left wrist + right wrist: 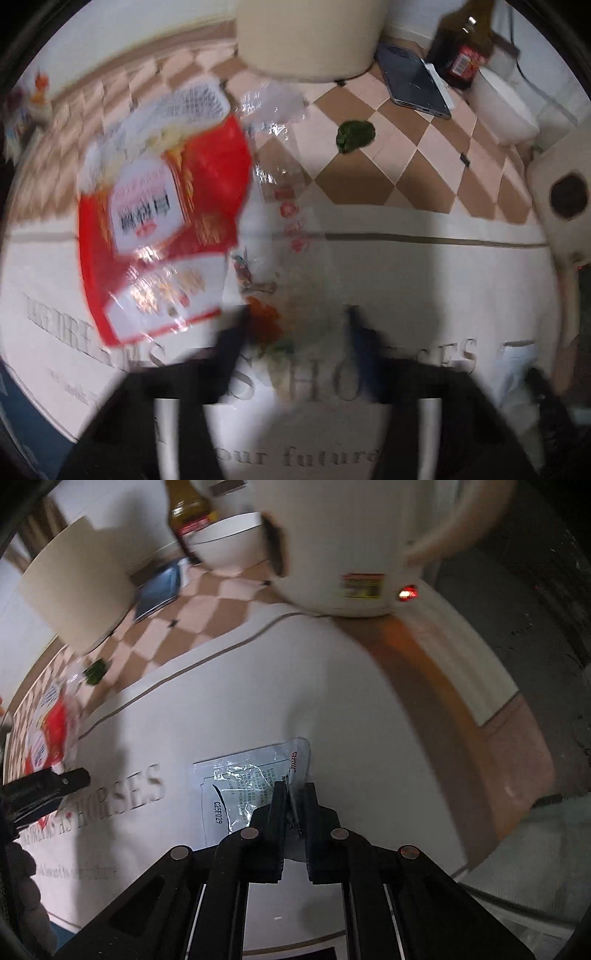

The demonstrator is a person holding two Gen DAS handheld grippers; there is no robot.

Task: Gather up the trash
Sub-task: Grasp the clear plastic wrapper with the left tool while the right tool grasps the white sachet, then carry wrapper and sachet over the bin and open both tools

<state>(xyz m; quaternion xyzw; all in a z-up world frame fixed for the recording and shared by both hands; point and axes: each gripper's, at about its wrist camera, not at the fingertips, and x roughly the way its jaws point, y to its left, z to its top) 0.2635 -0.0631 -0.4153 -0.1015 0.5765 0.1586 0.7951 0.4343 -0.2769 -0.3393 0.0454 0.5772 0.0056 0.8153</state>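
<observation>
Between the right tool tips, silver sachet, seemingly pinched

"C25F029" on sachet, "HORSES" on tablecloth

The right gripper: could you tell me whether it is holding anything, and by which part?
Yes. The right gripper is shut on the silver sachet, pinching its right edge beside the torn corner. The left gripper is open and holds nothing.
</observation>
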